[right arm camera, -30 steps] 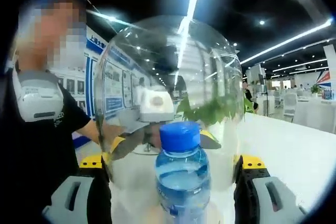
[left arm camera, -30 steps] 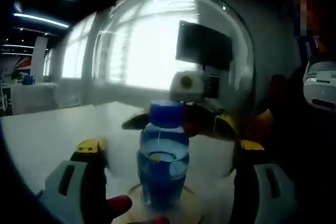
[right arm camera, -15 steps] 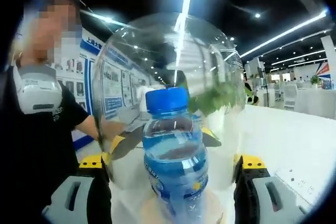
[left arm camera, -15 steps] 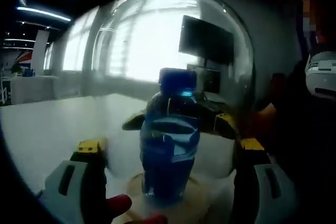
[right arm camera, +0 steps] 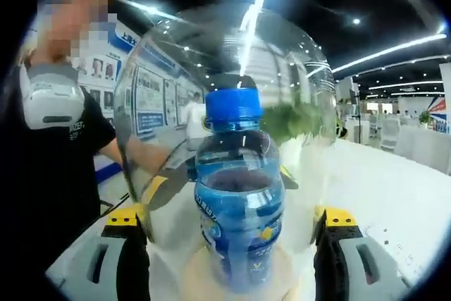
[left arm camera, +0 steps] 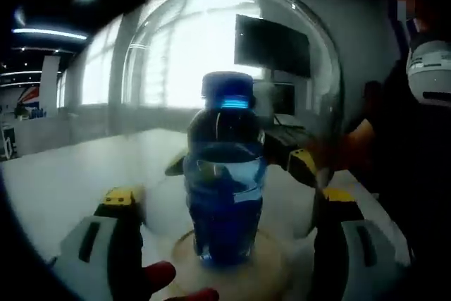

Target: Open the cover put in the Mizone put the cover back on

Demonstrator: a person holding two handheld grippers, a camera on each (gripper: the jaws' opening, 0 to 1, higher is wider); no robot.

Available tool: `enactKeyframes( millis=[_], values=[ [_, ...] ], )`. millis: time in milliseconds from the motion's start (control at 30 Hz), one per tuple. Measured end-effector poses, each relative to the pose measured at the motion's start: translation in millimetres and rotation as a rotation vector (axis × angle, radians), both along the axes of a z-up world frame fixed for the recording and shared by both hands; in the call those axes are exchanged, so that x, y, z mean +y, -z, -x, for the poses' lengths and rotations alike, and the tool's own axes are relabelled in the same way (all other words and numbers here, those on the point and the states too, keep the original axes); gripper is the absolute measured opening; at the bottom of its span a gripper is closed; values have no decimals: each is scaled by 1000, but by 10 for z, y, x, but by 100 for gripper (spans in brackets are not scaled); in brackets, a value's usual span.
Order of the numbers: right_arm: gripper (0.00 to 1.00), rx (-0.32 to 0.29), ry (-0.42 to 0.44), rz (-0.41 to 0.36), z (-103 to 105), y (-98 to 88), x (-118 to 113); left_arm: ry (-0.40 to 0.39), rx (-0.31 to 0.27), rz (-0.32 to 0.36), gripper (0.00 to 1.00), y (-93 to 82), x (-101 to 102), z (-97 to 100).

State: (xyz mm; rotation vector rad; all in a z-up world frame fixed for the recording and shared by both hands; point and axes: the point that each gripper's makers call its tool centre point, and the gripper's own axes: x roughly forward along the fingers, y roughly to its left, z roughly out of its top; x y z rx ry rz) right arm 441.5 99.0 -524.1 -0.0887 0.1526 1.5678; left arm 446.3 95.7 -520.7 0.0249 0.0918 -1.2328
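A clear glass dome cover (left arm camera: 232,68) is held between both grippers from opposite sides. Inside it a blue Mizone bottle (left arm camera: 224,188) with a blue cap stands upright on a round wooden base (left arm camera: 232,276). My left gripper (left arm camera: 229,195) is shut on the dome's lower sides, and the right gripper's yellow-tipped fingers (left arm camera: 303,163) show through the glass beyond. In the right gripper view the same bottle (right arm camera: 238,209) is seen within the dome (right arm camera: 225,82), my right gripper (right arm camera: 232,216) is shut on it, and the left gripper's fingers (right arm camera: 158,188) are visible behind. I cannot tell whether the rim touches the base.
A white table (left arm camera: 56,181) carries the base and stretches away (right arm camera: 394,195). A person in dark clothes stands close beside it (left arm camera: 416,139) (right arm camera: 49,146). A dark monitor (left arm camera: 271,44) hangs on the far wall.
Both grippers have lowered the dome over the bottle. The bottle now reaches much higher inside the glass, and the wooden base has come into fuller view.
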Motion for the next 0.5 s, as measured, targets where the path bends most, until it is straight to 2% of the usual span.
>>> enactKeyframes(
  millis=[233, 500],
  values=[
    [90, 5, 8, -41, -4, -2, 5, -6, -2, 28, 86, -6, 33, -2],
    [90, 2, 26, -41, -8, -9, 6, -15, -1, 40, 85, 11, 50, 11]
  ],
)
